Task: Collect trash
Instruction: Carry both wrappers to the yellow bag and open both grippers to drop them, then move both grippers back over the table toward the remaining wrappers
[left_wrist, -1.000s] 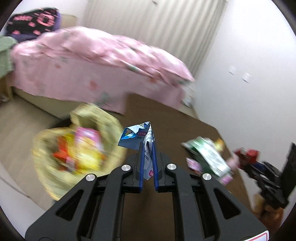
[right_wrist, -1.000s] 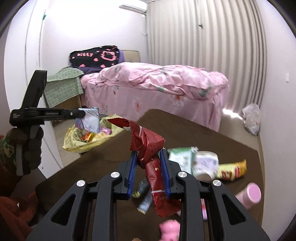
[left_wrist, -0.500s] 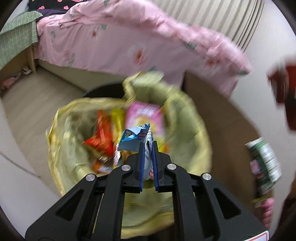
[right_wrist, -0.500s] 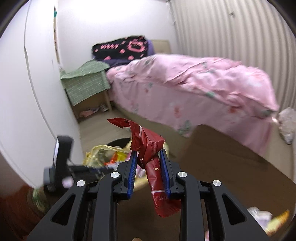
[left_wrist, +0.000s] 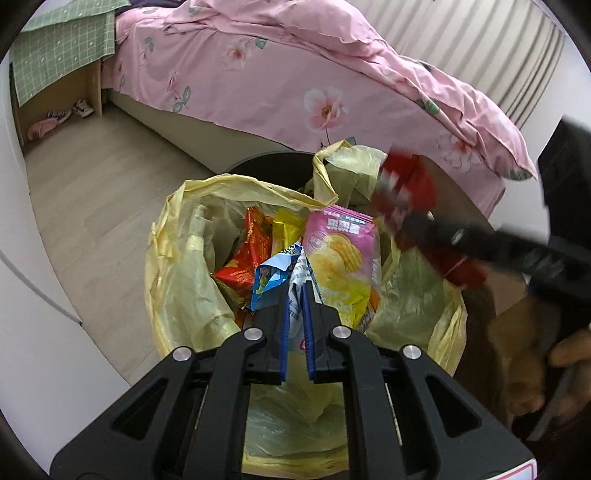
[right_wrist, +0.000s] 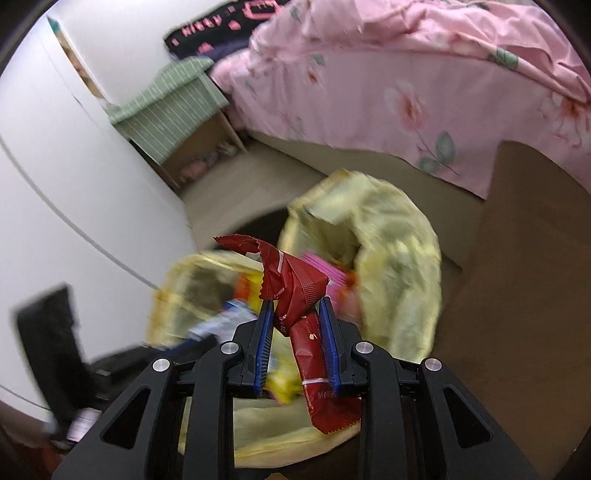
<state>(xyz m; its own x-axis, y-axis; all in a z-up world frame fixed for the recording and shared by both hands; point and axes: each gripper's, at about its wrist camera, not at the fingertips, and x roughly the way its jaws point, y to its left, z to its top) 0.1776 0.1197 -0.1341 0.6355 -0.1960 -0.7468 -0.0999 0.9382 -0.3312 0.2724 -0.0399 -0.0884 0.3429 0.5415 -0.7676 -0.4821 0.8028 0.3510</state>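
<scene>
You already have several snack packets lying in the yellow trash bag (left_wrist: 184, 280), among them a pink chip packet (left_wrist: 341, 254) and an orange one (left_wrist: 255, 251), so the collecting looks well along. How much is left on the brown tabletop (right_wrist: 517, 295) you can't tell from here.

Your left tongs (left_wrist: 295, 295) are pinched nearly shut on a blue and white wrapper (left_wrist: 275, 275), held right over the bag's mouth. It stands on end between the pads, long axis running toward twelve o'clock, crumpled top flopping to ten.

Your right tongs (right_wrist: 297, 314) stand partly closed, clamped on a dark red wrapper (right_wrist: 295, 291) at the bag's rim. It runs lengthwise from six to twelve, its torn upper end bending off toward eleven.

Both pieces are not yet dropped in.
</scene>
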